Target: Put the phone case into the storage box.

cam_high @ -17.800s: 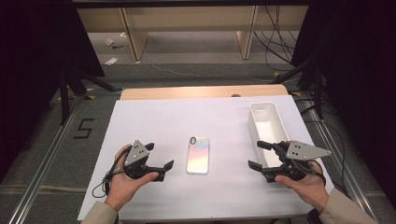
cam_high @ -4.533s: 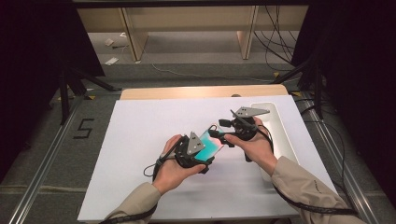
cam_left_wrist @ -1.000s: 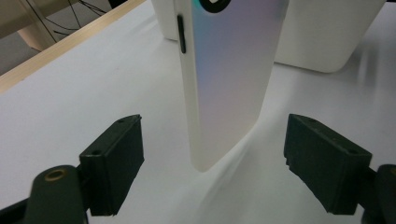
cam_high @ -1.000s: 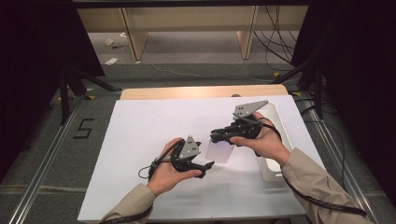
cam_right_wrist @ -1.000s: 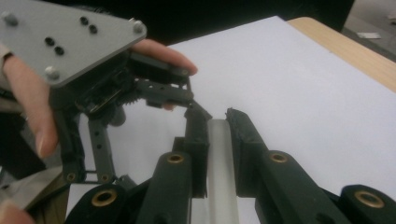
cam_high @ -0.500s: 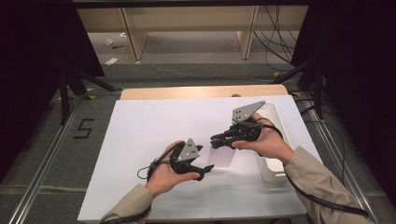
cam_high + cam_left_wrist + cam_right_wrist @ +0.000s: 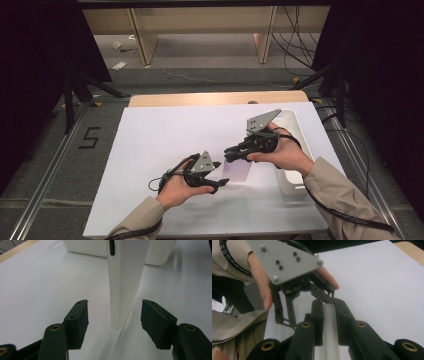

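A white phone (image 7: 236, 172) stands on edge over the white table (image 7: 150, 135), its lower end close to the surface. My right gripper (image 7: 231, 152) is shut on its upper part; in the right gripper view both pads clamp the phone's (image 7: 329, 327) white edge at my right gripper (image 7: 329, 307). My left gripper (image 7: 220, 181) sits just left of the phone and is open. In the left gripper view its jaws (image 7: 117, 315) stand either side of the phone (image 7: 125, 277) with gaps on both sides. They have just been closing in on it.
A white rectangular bin (image 7: 296, 131) stands at the table's right side, behind the right hand, and it appears beyond the phone as the bin (image 7: 82, 246) in the left gripper view. The left hand's gripper plate (image 7: 284, 260) is near the right jaws. Bare table lies to the left.
The left gripper's jaws have drawn closer together around the phone's lower end, and that hand has edged slightly toward the front. The right hand still grips the phone in the same spot.
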The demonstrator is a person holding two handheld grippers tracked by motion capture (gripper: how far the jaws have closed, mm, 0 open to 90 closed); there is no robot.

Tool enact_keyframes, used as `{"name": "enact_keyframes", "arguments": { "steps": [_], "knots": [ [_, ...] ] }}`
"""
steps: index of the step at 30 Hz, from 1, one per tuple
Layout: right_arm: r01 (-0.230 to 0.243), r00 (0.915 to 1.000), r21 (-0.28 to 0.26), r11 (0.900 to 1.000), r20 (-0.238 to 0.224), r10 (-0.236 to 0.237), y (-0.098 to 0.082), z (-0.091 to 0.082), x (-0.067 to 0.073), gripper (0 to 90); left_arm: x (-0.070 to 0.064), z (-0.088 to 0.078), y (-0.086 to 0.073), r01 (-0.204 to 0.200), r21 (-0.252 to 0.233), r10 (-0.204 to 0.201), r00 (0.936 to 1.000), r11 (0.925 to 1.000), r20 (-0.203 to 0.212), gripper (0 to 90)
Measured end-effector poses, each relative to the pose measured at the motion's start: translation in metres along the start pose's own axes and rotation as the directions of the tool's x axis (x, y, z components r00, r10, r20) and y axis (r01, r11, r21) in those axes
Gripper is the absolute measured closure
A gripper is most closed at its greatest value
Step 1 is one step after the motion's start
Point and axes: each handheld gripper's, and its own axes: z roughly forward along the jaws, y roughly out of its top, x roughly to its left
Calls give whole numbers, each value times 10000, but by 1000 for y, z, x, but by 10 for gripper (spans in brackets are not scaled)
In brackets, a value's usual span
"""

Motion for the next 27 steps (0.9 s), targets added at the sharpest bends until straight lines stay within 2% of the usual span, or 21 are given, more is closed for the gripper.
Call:
{"name": "enact_keyframes", "arguments": {
  "steps": [4, 10, 19, 27],
  "knots": [
    [0, 10000, -24, 10000, -73, 0, 1, 0, 1, 800, 2, 2, -3, 218, 83, -221, 9992, 9997, 318, 409],
    [23, 9998, -20, 10000, -220, -24, 2, 1, 2, 800, 2, 4, -4, 244, 104, -249, 9982, 9996, 541, 424],
    [14, 9992, 12, 10000, -410, -14, 3, 4, 5, 800, 1, 5, -2, -96, 30, 93, 9953, 9999, 968, 556],
    [84, 9986, 42, 10000, -522, -82, 4, 5, 6, 800, 0, 3, -1, -439, -28, 439, 9920, 9990, 1186, 666]
  ]
}}
